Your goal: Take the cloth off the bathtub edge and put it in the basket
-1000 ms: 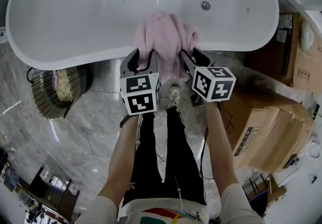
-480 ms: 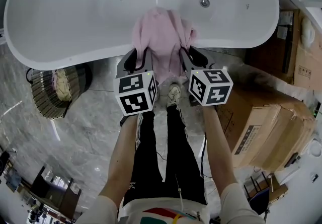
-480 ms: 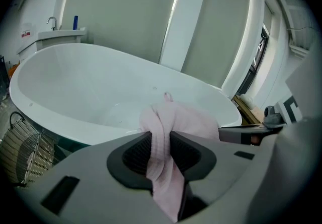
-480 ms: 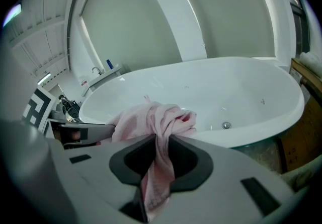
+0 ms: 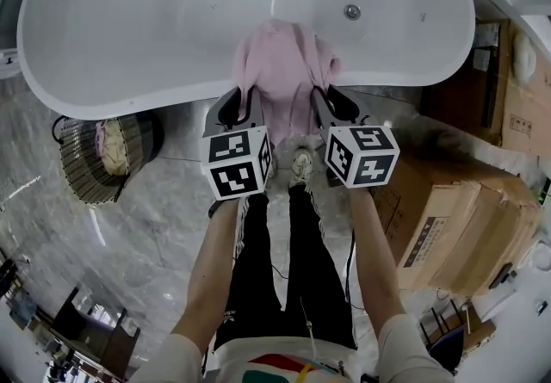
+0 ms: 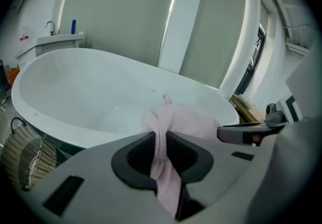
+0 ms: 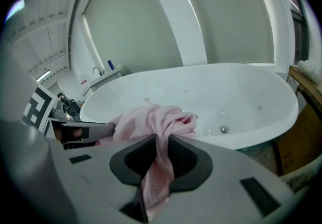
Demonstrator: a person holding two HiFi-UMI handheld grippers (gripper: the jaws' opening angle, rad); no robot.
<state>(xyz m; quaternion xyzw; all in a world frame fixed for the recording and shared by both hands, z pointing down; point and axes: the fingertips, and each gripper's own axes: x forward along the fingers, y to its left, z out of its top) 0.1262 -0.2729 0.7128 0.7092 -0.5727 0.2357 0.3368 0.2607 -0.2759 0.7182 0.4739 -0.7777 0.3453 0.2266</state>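
A pink cloth [image 5: 280, 71] hangs over the near edge of the white bathtub [image 5: 129, 104]. My left gripper [image 5: 241, 104] grips its left side and my right gripper [image 5: 320, 102] its right side. Both pairs of jaws have just been closing, with cloth between them. In the left gripper view a fold of the cloth [image 6: 173, 122] runs down between the pads of the left gripper [image 6: 162, 143]. The right gripper view shows the same, the cloth [image 7: 151, 120] pinched in the right gripper [image 7: 160, 155]. A dark woven basket [image 5: 82, 168] stands on the floor at the left, under the tub's rim.
The basket holds a pale cloth [image 5: 114, 153]. Cardboard boxes [image 5: 456, 218] are stacked to the right of the person's legs [image 5: 284, 269]. The tub's drain [image 5: 351, 11] lies beyond the cloth. The floor is grey marble [image 5: 155, 226].
Both pairs of jaws have narrowed onto the sides of the pink cloth. The hands and the cloth have stayed at the tub's edge.
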